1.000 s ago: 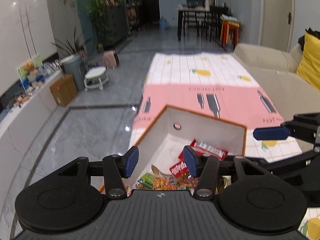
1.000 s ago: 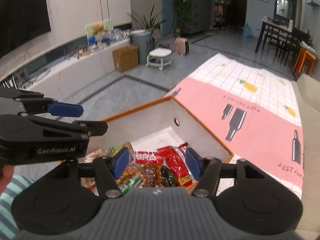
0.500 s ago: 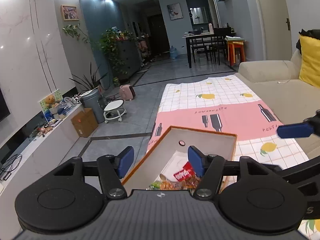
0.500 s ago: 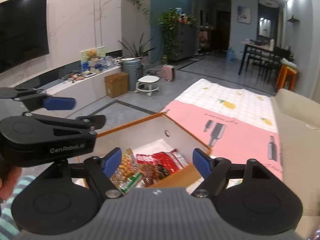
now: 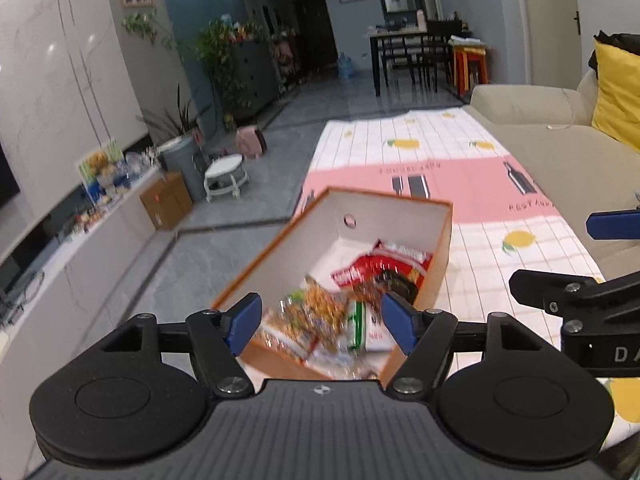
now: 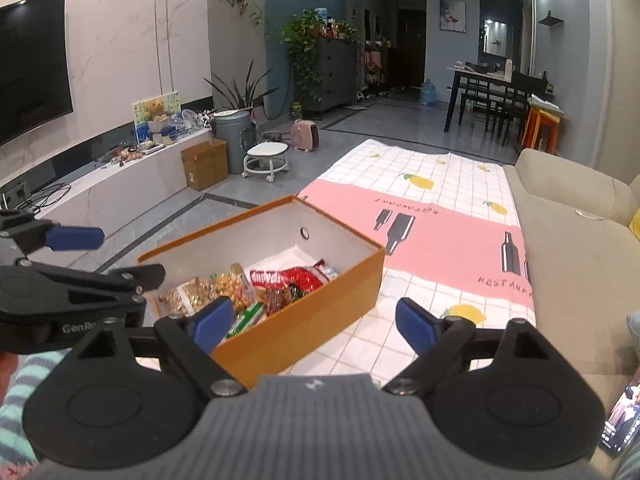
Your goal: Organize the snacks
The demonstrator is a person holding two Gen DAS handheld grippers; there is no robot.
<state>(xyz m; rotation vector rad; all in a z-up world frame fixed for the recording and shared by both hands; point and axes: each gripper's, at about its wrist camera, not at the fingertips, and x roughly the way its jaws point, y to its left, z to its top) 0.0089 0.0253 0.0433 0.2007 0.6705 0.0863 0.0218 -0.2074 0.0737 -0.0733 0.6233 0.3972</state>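
An orange cardboard box with a white inside sits on a patterned cloth. It holds several snack packets: red ones at the far side and yellow and green ones nearer me. My left gripper is open and empty, held above the near end of the box. My right gripper is open and empty, above the box's near right side. Each gripper shows at the edge of the other's view.
A beige sofa with a yellow cushion runs along the right. A low TV bench, a cardboard carton, a white stool and a grey bin stand on the left. A phone lies at lower right.
Both grippers have drawn back and up from the box, so more of it shows. The right gripper's fingers have spread wider. The snacks stay in the box.
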